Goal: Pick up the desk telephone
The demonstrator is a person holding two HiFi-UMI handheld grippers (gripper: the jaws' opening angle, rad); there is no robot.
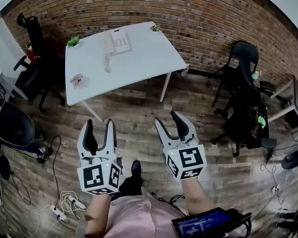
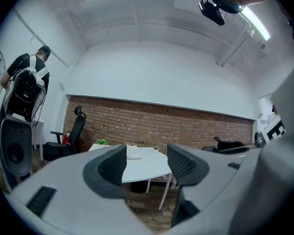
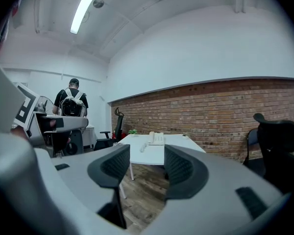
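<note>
While the desk telephone [image 1: 119,42] lies afar, left claw [image 1: 99,125] and right claw [image 1: 167,119] gape empty.

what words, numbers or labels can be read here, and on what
Nothing can be read for sure.
On the desk telephone: key print too small to read.
On the blue screen at the bottom edge: characters blurred.
On the left gripper and right gripper: cubes bear black-and-white square patterns, no words.

Tiny pink item [image 1: 78,80], unidentifiable
</note>
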